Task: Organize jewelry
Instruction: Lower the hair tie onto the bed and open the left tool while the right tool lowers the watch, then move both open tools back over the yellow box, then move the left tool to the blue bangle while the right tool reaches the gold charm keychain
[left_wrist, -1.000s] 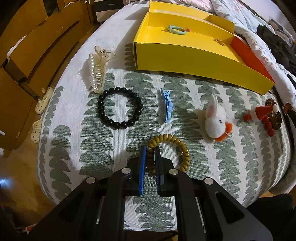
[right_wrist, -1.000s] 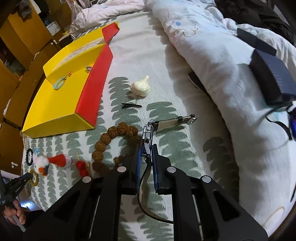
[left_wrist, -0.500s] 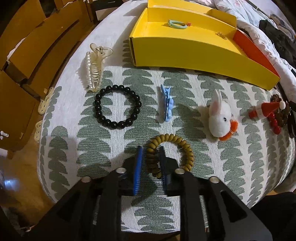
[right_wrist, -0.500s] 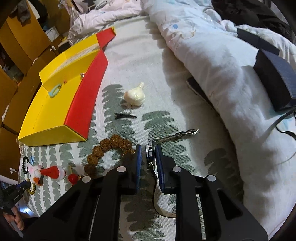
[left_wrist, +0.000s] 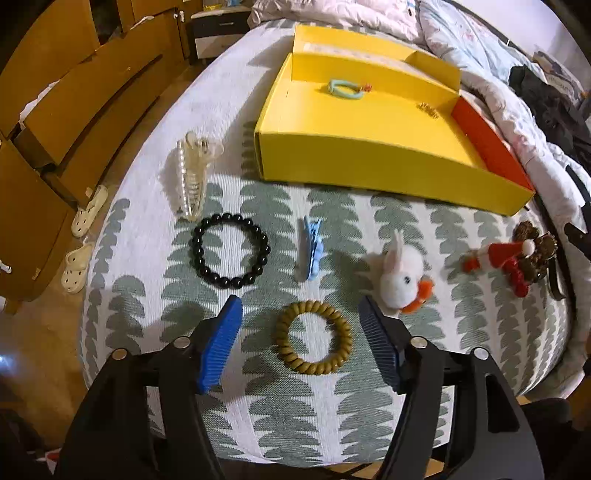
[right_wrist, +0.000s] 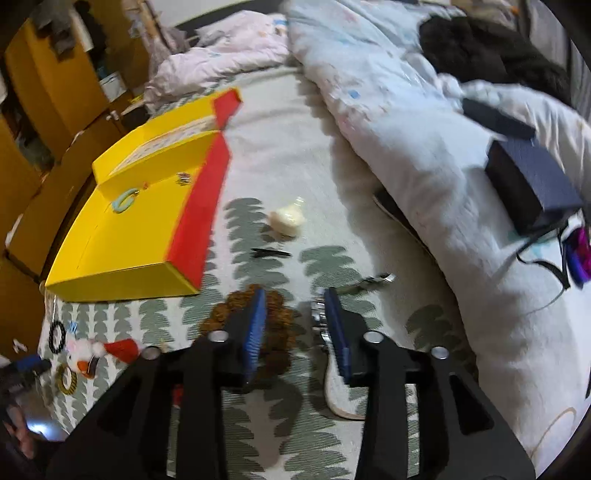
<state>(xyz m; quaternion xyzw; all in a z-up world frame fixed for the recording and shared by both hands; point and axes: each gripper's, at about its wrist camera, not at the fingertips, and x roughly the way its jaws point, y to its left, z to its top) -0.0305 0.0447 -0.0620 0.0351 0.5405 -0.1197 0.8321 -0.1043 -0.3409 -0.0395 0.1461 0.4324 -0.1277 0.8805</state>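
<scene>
In the left wrist view, an olive spiral hair tie (left_wrist: 314, 338) lies flat on the leaf-patterned blanket, between the jaws of my left gripper (left_wrist: 299, 301). Those jaws are opening and neither pad touches the tie. In the right wrist view, the jaws of my right gripper (right_wrist: 294, 293) are opening too. A silver clasp (right_wrist: 318, 314) on a black cord lies just inside the right finger, free of the pads. A brown seed bracelet (right_wrist: 275, 325) is partly hidden behind the left finger. The yellow box (left_wrist: 369, 155) stands further back and holds a teal hair tie (left_wrist: 345, 89).
On the blanket lie a black bead bracelet (left_wrist: 229, 254), a blue clip (left_wrist: 312, 247), a clear claw clip (left_wrist: 194, 173), a white bunny (left_wrist: 402, 277) and a Santa-hat piece (left_wrist: 498, 258). A cream garlic-shaped piece (right_wrist: 286, 219) and a black hairpin (right_wrist: 269, 253) lie by the box's red side. A rumpled duvet (right_wrist: 424, 147) is on the right.
Both grippers went from shut to open. The left one let go of the olive hair tie, which now lies flat. The right one let go of the silver clasp.
</scene>
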